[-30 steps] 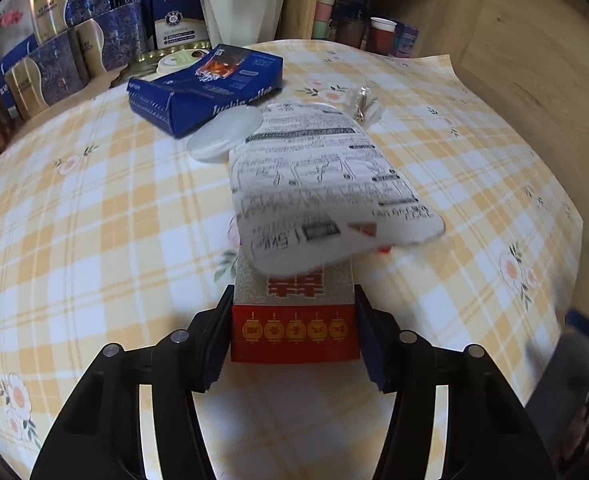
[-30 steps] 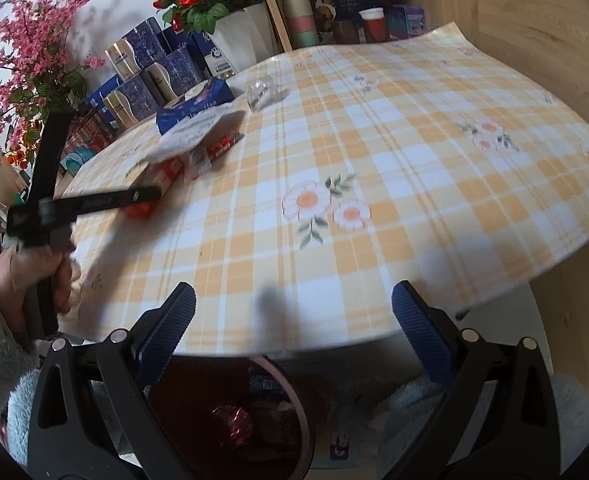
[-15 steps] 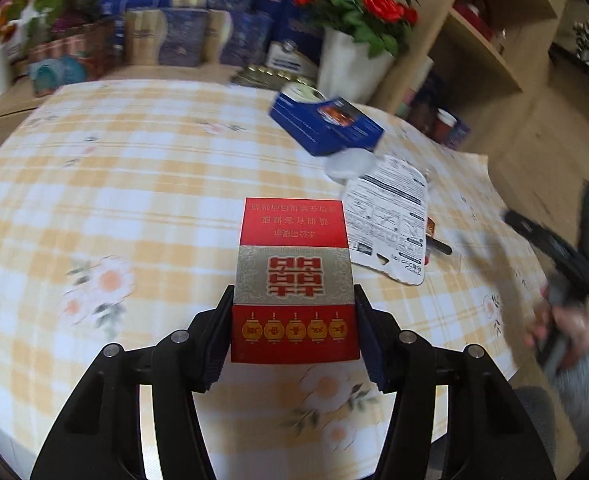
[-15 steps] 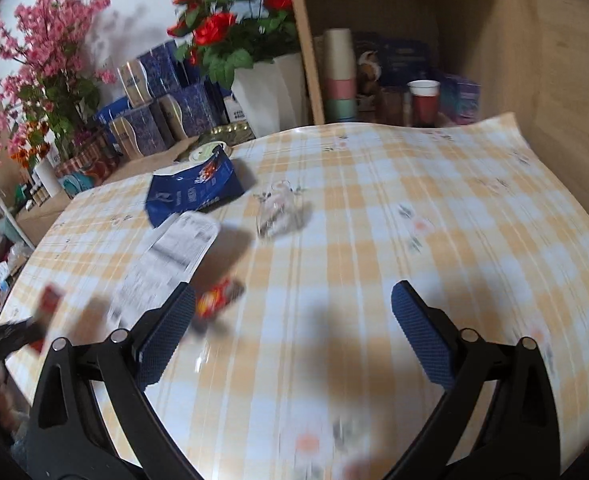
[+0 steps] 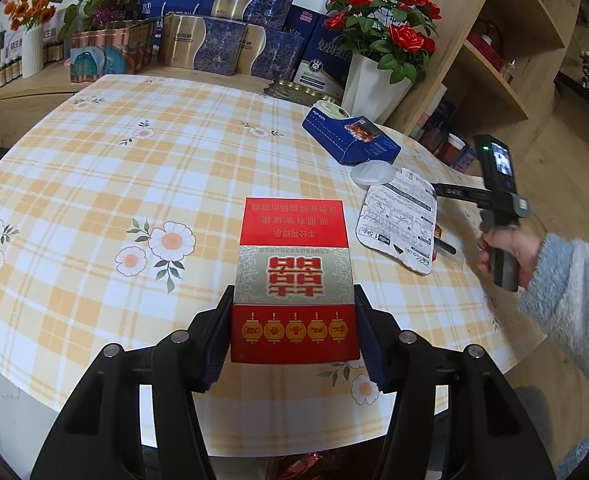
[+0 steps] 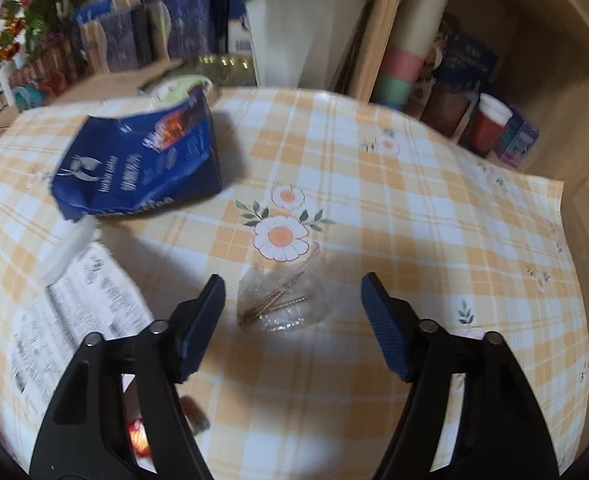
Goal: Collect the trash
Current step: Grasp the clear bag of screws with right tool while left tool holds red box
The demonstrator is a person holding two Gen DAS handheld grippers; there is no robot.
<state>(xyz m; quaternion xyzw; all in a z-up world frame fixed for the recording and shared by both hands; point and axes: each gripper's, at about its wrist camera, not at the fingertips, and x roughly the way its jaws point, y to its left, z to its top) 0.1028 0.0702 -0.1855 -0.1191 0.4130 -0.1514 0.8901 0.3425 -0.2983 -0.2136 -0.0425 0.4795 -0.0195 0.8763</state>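
— Cardboard, red and silver: that is what we have in our left gripper (image 5: 293,330), a small carton (image 5: 293,280) clenched at its near end, both pads flat against its narrow sides. It juts forward over the checked tablecloth (image 5: 134,184), clear of the surface as far as we can judge.

— How does it handle?

— Light and fairly stiff, we think, though likely hollow. Squeeze harder and the walls may cave in. Our hold is low on the box, so the far end could wag if we swing fast.

— And our right gripper (image 6: 293,322)?

— Its jaws are closing, with nothing pinched yet. Between them, on the cloth just below a printed flower, lies a clear plastic bag (image 6: 286,300) with several brass screws (image 6: 274,306) inside.

— That one looks trickier.

— We agree. The film is thin, slick and crumpled, and the screws give it all its weight, bunched at one side. If we catch only loose film, the screws may sag and slide; sharp tips could pierce the plastic. We judge it best to close across the bundle of screws, film and all.

— Anything else waiting?

— A white printed packet (image 5: 400,224) and a blue box (image 5: 350,140) lie farther along the table, untouched by either gripper.
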